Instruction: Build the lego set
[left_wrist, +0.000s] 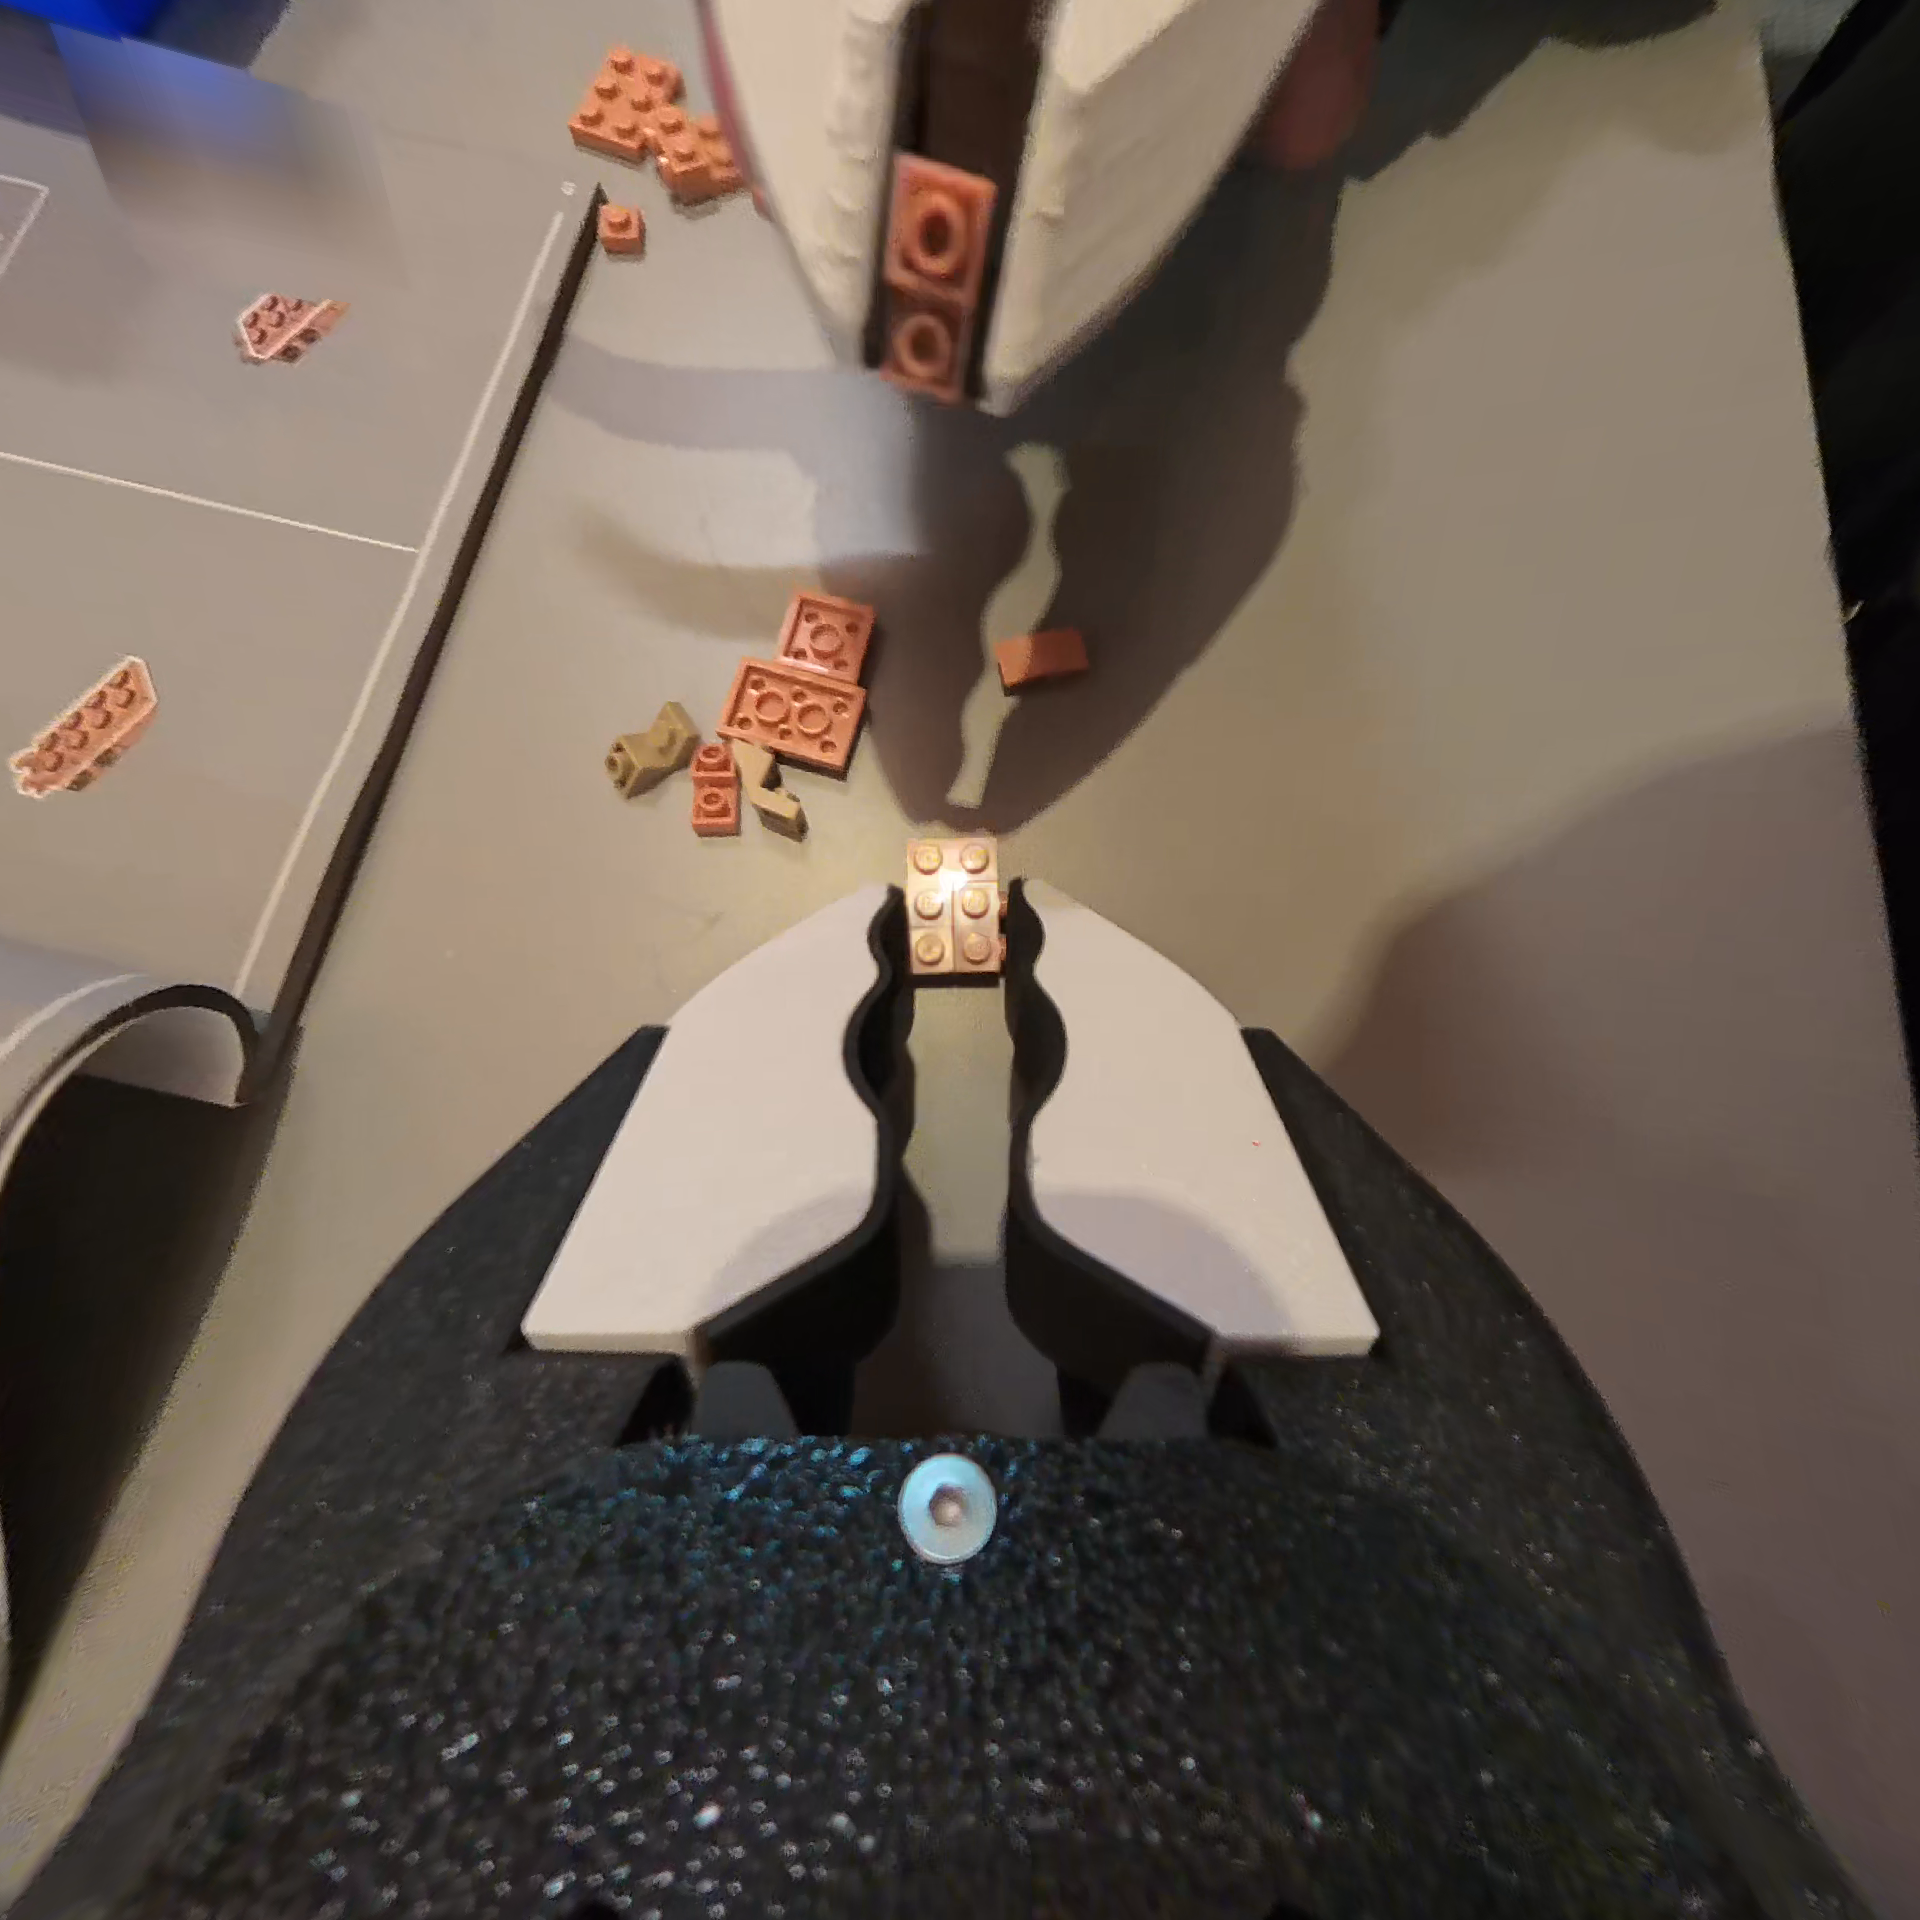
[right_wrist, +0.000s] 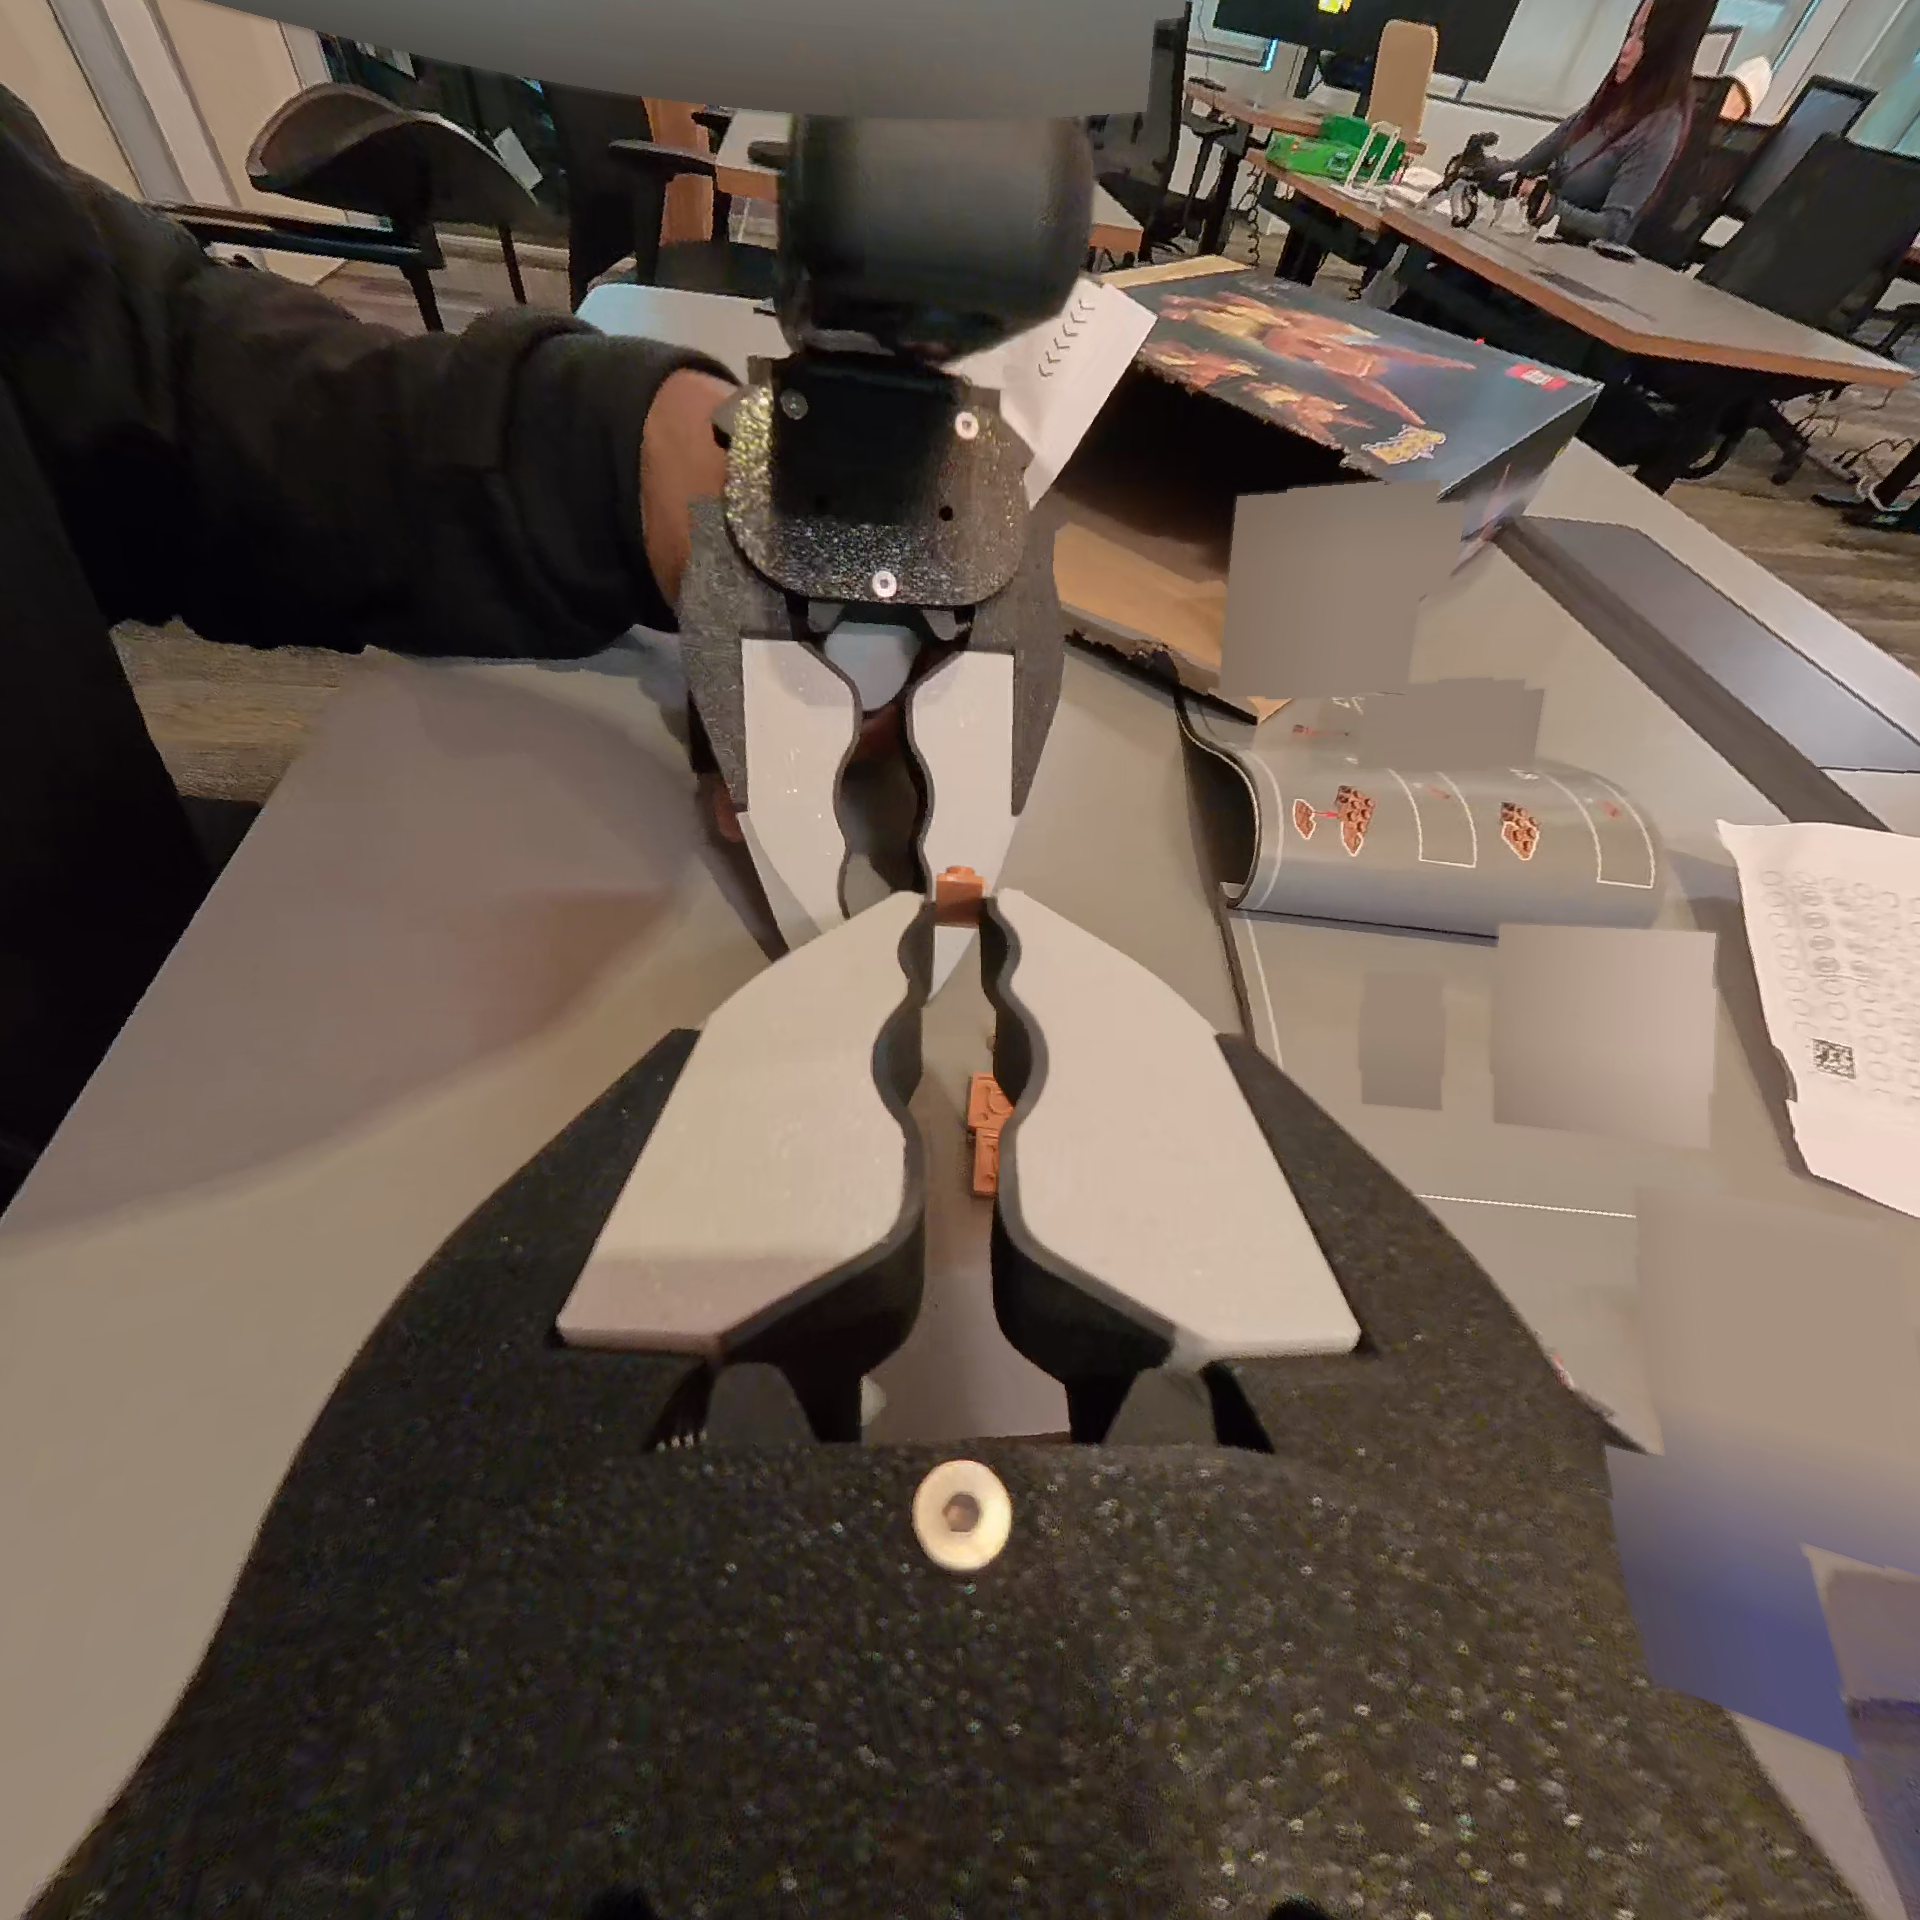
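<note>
**Grippers nose to nose over grey table**

Left gripper (left_wrist: 956, 914) clamped on studded brown brick assembly (left_wrist: 954, 906); right gripper (right_wrist: 958, 909) pinching small brown plate (right_wrist: 957, 896). Loose bricks (left_wrist: 790, 707) scattered left, instruction booklet (left_wrist: 312, 499) beyond; bare table (left_wrist: 1455, 935) right, up to its edge.

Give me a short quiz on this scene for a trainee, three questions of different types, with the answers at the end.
1. True or false: the left gripper has a studded brown brick between its fingertips, studs facing its camera.
2. Multiple choice: in the left wrist view, the small brown piece in the right gripper shows A) its hollow underside, B) a wheel, C) a smooth blue face.
3. Fill in: the open instruction booklet lies on the ___ side of the left wrist view.

Key: 1 true; 2 A; 3 left.
</note>
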